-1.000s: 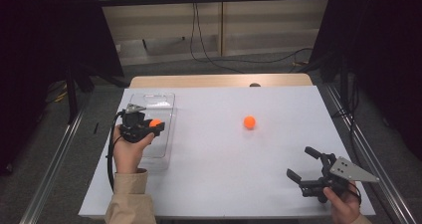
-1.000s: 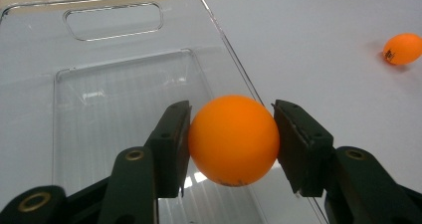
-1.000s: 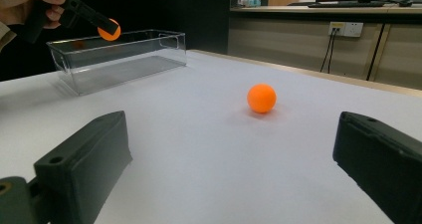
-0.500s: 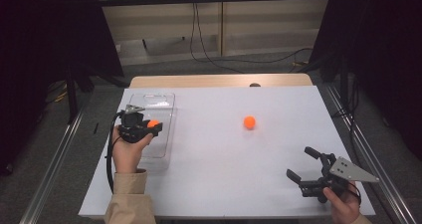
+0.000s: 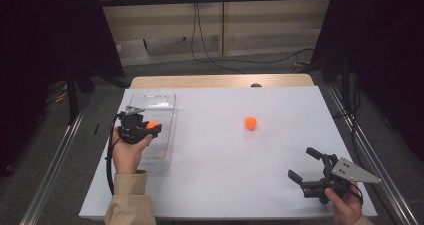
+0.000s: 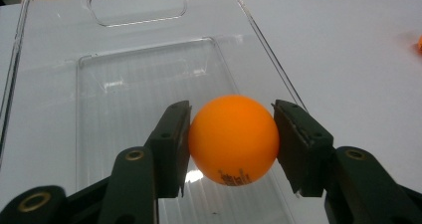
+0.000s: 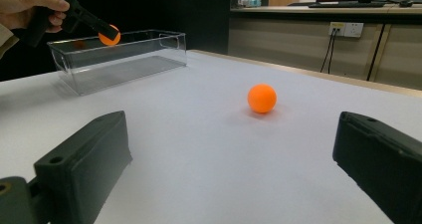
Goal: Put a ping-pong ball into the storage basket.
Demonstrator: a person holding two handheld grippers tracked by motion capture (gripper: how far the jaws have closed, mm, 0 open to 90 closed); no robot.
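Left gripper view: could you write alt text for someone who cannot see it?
An orange ball is clamped between the two black jaws of the left gripper, held above a clear plastic bin on a white table. The bin has a handle cutout at its far end.

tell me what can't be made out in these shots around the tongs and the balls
- Small black print on the orange plastic ball held in the left tongs: too small and blurred, left gripper view.
- The clear plastic box's near end: covered by the person's left hand, high view.
- Right tongs' bodies: cut off by the bottom edge, right gripper view.
- Loose orange ball's markings: too small, high view.
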